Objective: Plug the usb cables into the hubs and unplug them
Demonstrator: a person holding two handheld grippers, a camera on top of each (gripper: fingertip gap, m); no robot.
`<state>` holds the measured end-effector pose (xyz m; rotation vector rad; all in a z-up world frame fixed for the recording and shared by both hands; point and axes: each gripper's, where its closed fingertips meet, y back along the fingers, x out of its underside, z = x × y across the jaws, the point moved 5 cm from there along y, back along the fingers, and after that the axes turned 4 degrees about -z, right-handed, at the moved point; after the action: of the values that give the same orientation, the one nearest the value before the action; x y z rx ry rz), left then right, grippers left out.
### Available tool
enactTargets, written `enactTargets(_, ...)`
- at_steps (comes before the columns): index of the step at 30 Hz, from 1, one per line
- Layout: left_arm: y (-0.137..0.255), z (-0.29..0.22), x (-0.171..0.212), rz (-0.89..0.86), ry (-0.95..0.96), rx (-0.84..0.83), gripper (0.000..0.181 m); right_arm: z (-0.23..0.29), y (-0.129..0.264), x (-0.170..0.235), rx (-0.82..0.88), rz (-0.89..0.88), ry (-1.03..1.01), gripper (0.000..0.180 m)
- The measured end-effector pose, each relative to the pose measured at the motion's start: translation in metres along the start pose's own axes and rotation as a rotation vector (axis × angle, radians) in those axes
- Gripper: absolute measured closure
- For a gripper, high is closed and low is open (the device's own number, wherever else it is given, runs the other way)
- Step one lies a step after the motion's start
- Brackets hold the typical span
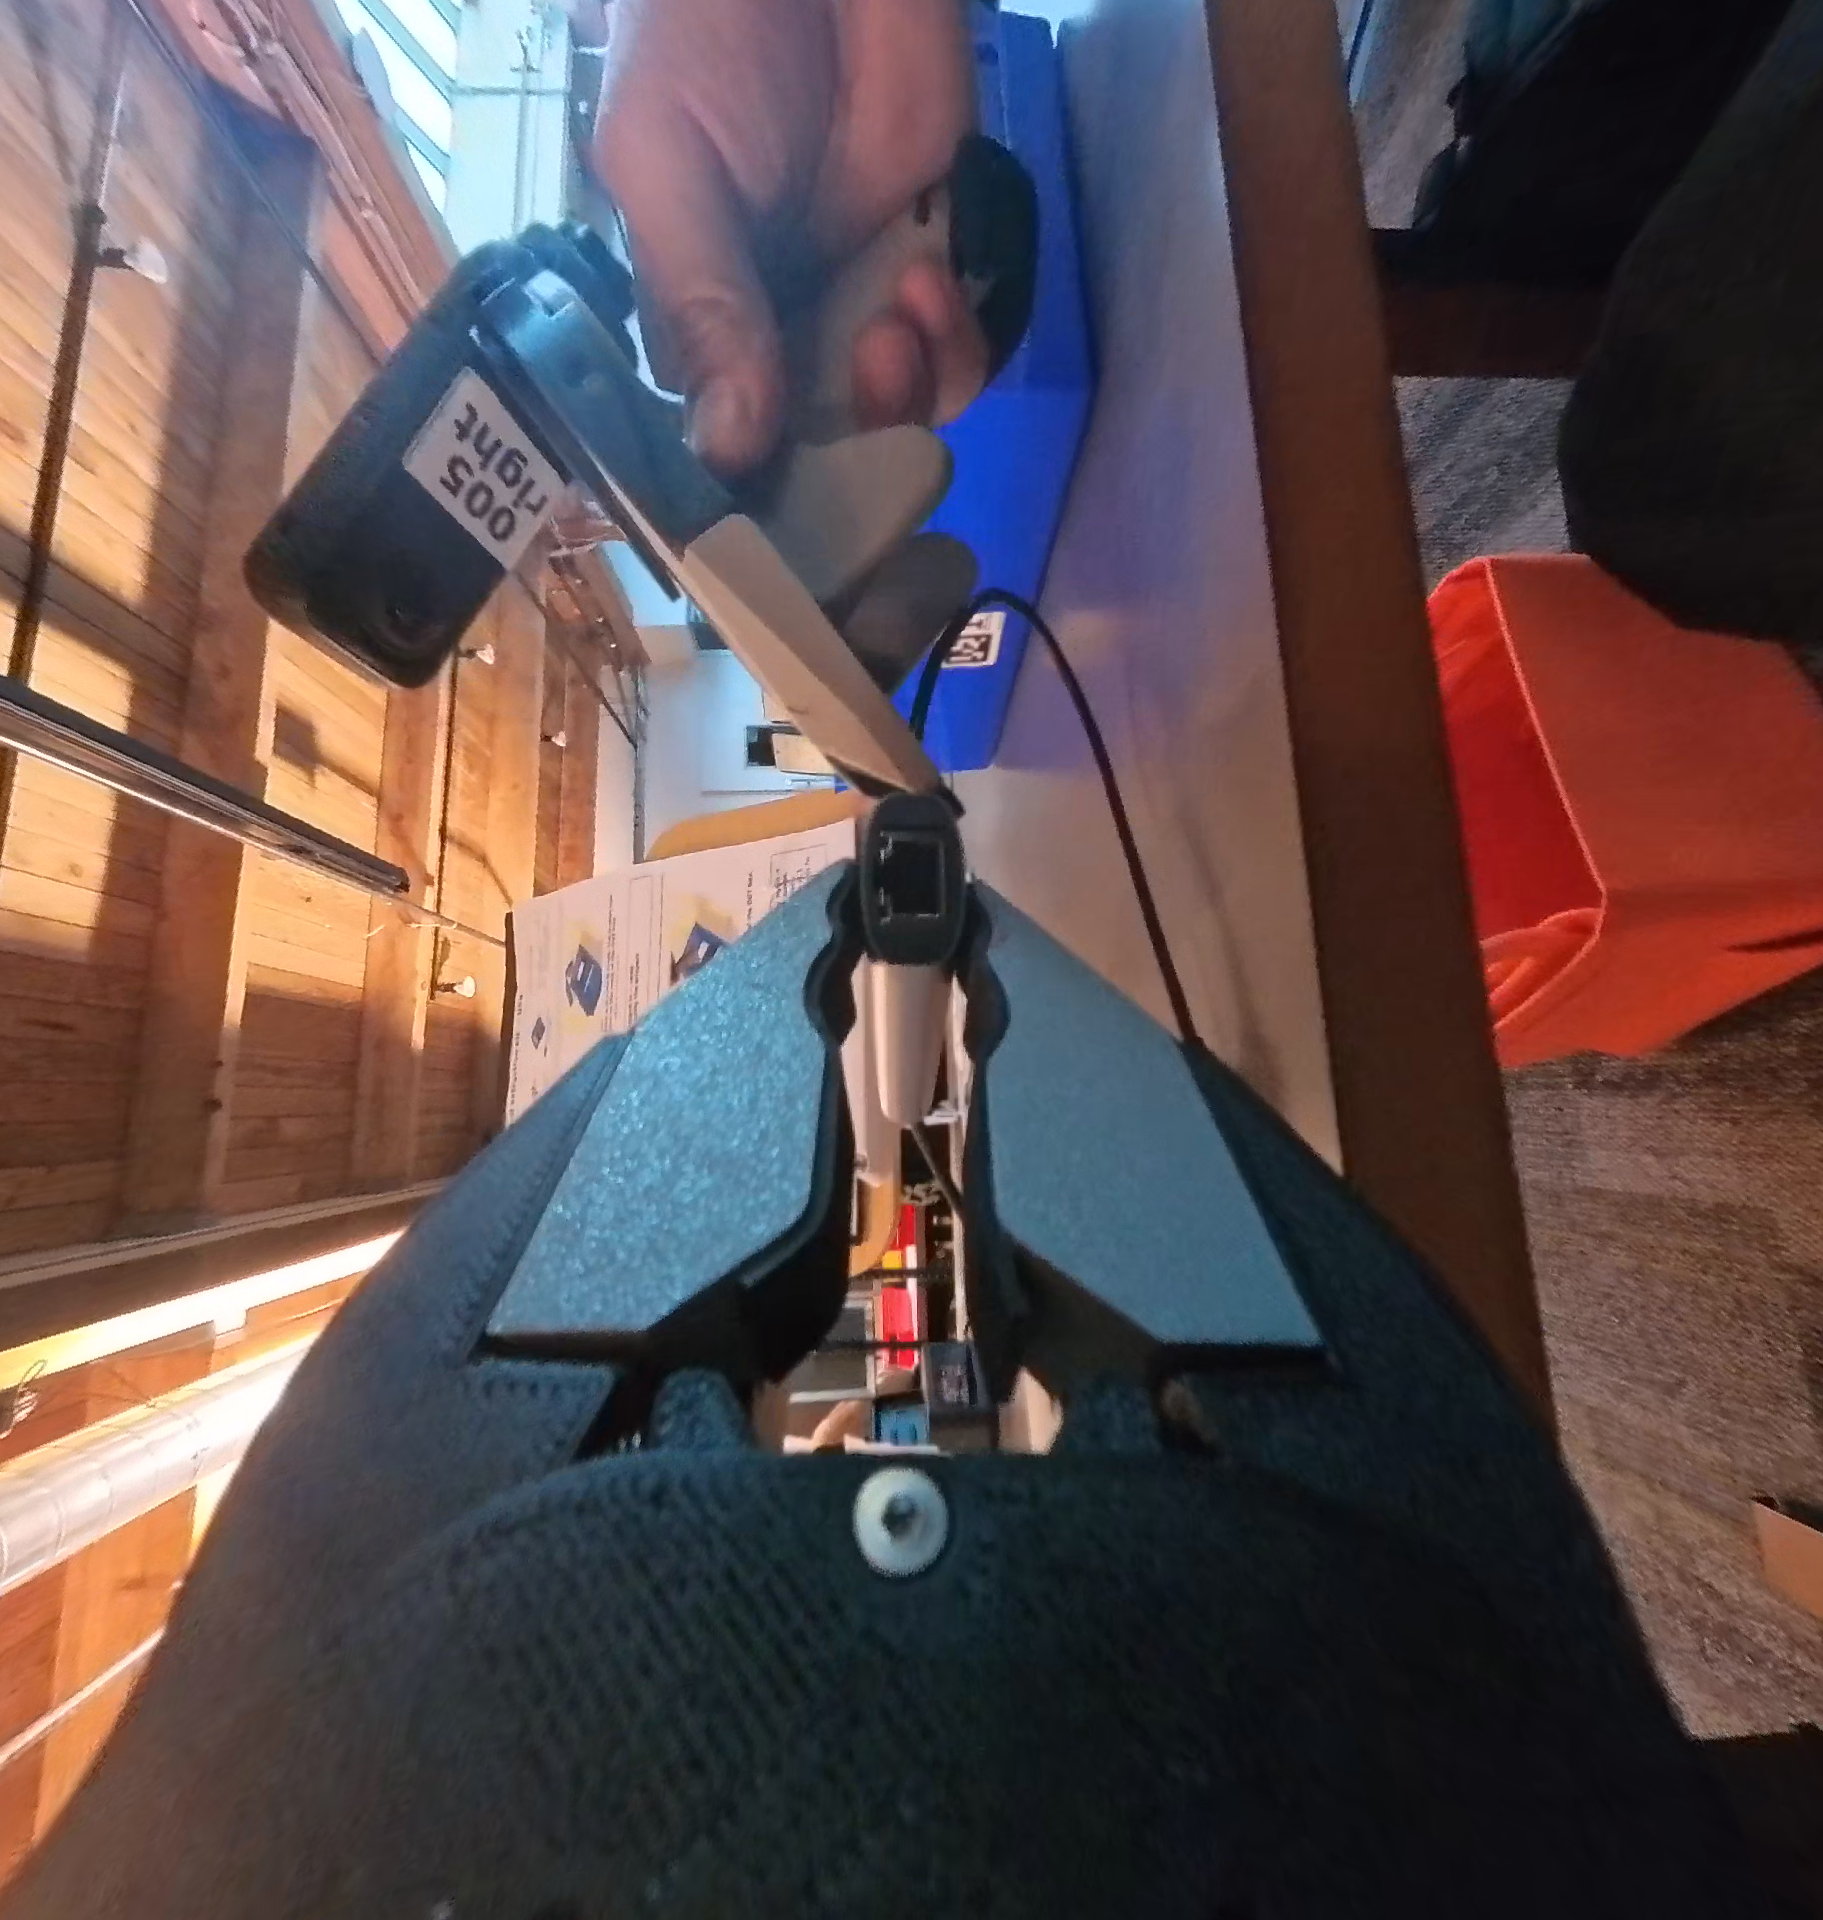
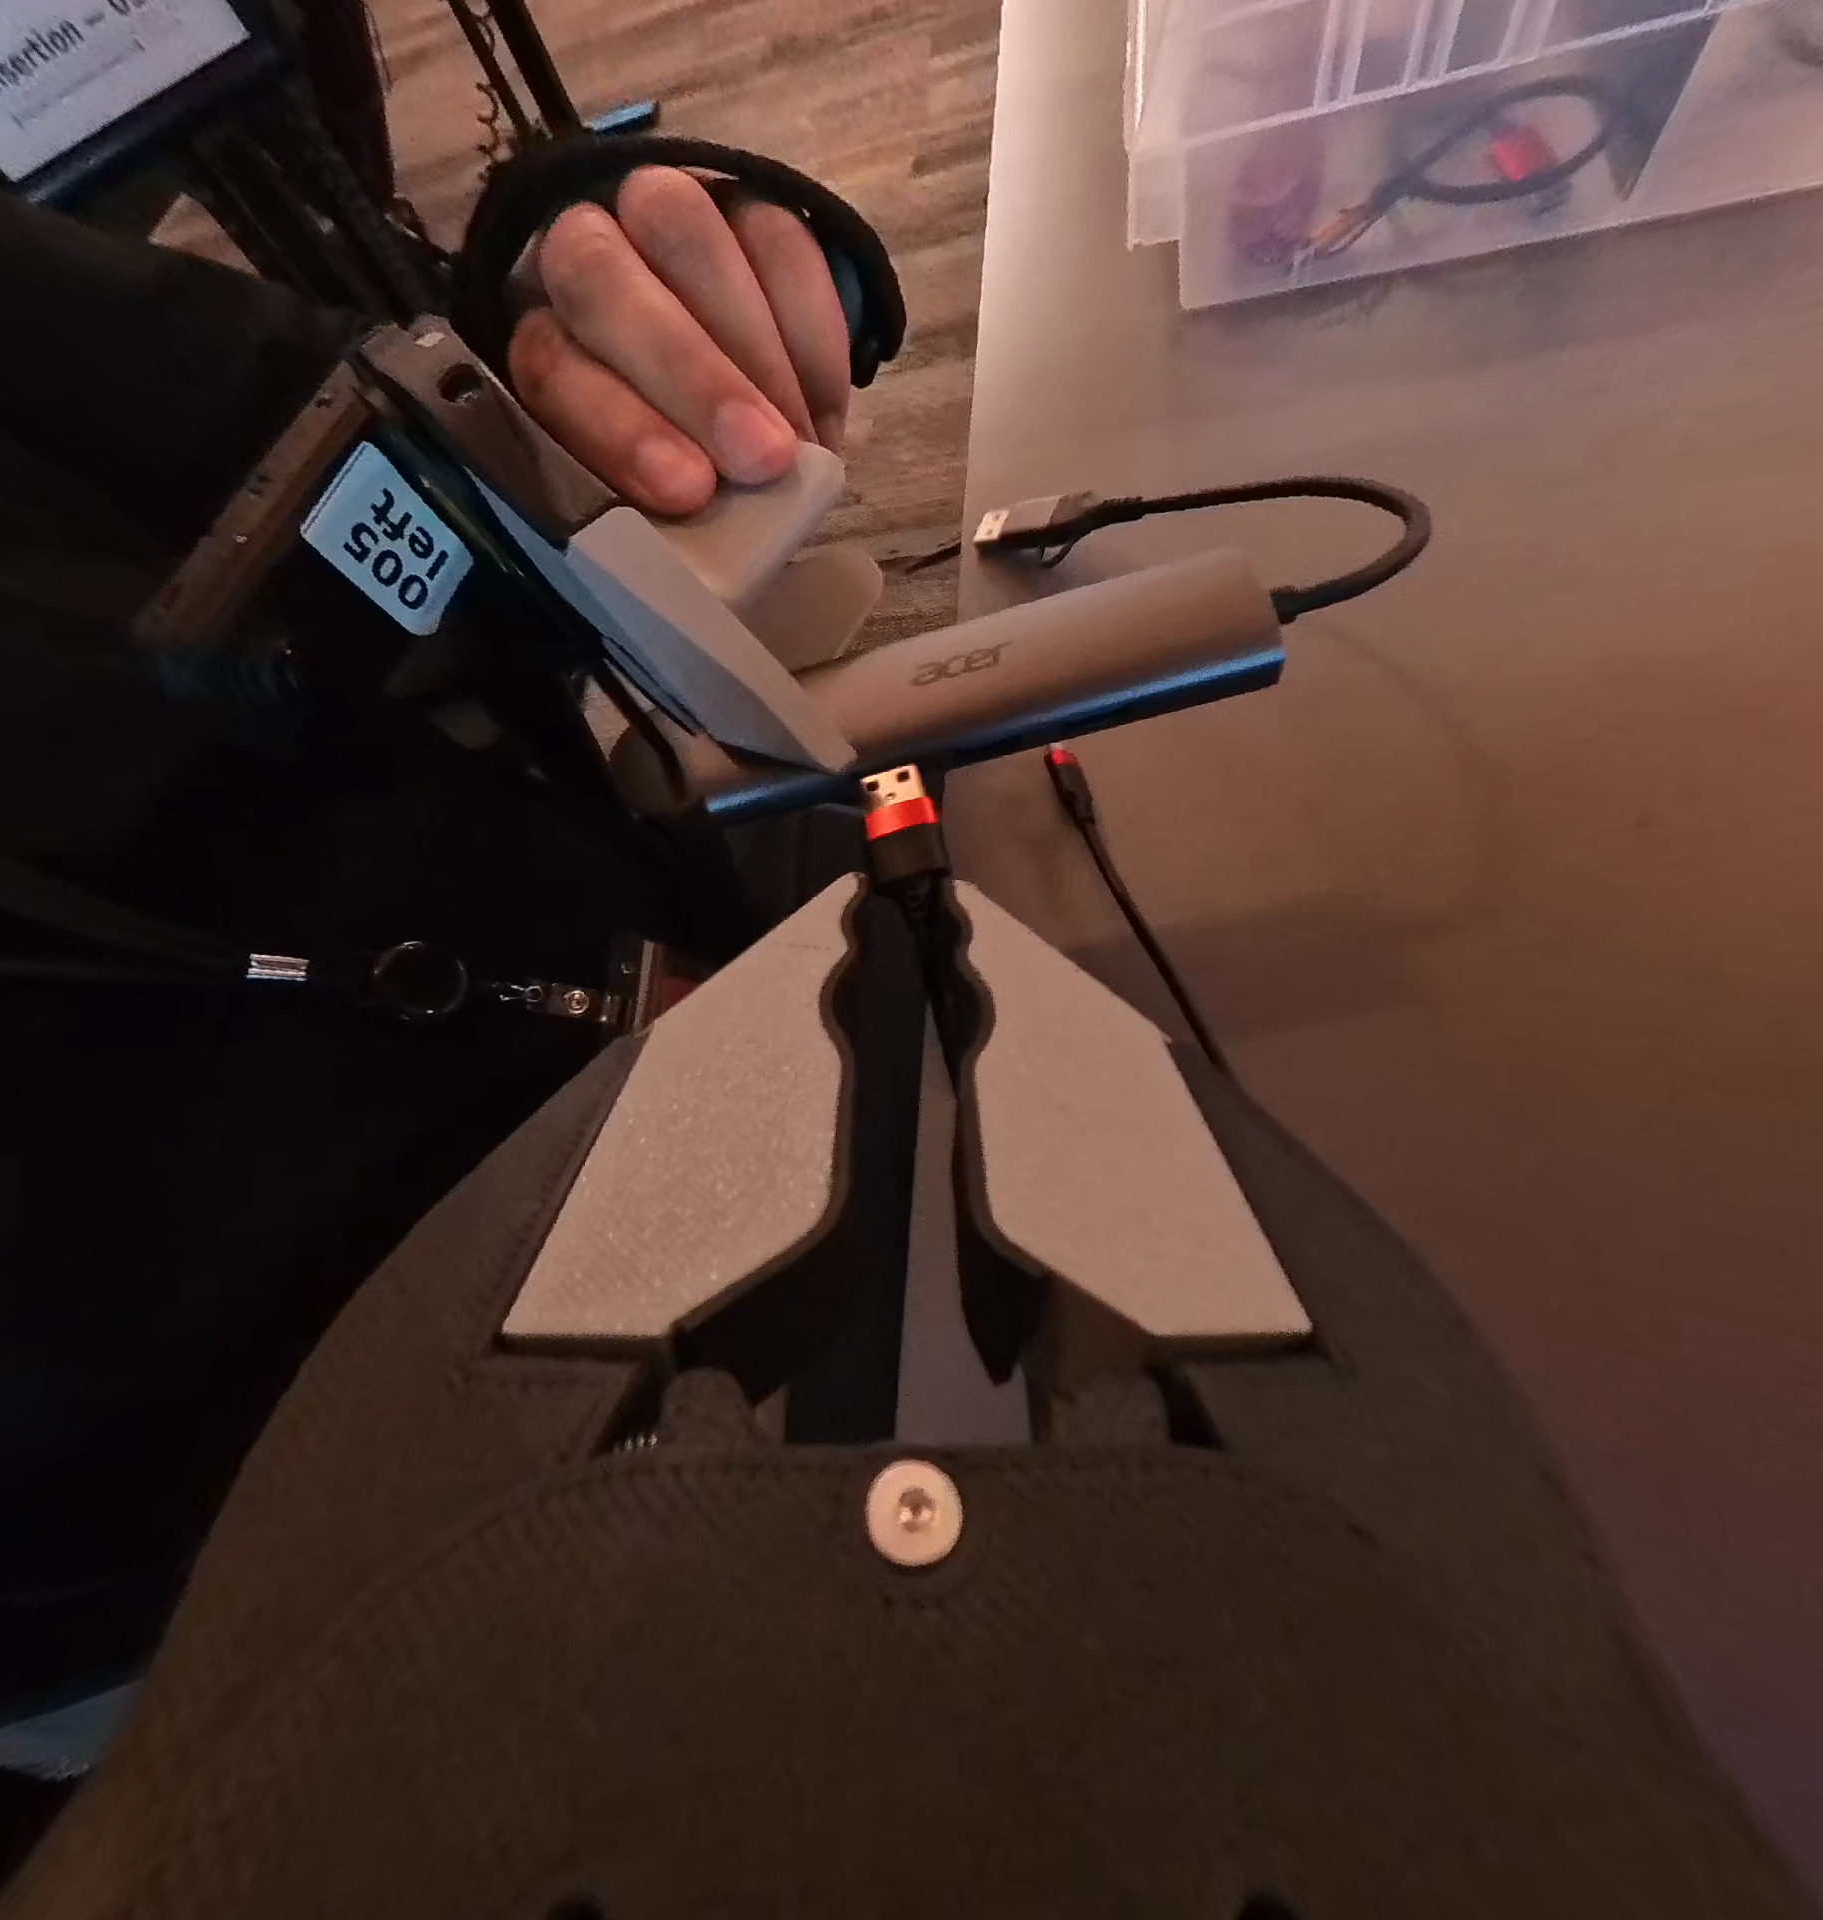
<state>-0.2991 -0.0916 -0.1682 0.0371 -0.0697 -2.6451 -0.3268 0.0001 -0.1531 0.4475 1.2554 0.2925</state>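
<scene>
My left gripper (image 1: 907, 935) is shut on a slim grey USB hub (image 1: 899, 1029), seen end-on and held above the table. In the right wrist view the hub (image 2: 1042, 665) runs crosswise, with the left gripper (image 2: 798, 743) gripping its left end. My right gripper (image 2: 902, 883) is shut on a black USB cable just behind its red collar. The metal plug (image 2: 891, 788) is against the hub's near side edge, and its shell still shows. The hub's own braided lead ends in a loose plug (image 2: 1021, 520). The right gripper (image 1: 912, 795) also shows in the left wrist view, tip at the hub.
The cable's other end, a red-tipped connector (image 2: 1068, 774), lies on the white table (image 2: 1561, 987). A clear organiser (image 2: 1458, 135) holding cables stands at the back. A blue box (image 1: 1032, 416) sits on the table. An orange bag (image 1: 1634, 790) is on the floor beyond the wooden table edge (image 1: 1343, 623).
</scene>
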Motion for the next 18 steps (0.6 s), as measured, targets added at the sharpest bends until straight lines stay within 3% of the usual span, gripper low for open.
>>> enactTargets(9,0.000,0.002,0.004,0.009,0.005,-0.026,0.166,0.008,0.000,-0.010,0.165,0.078,0.091,0.172)
enactTargets(18,-0.001,0.007,-0.020,-0.046,-0.026,0.010,0.166,0.009,0.009,0.004,-0.072,-0.057,0.174,0.170)
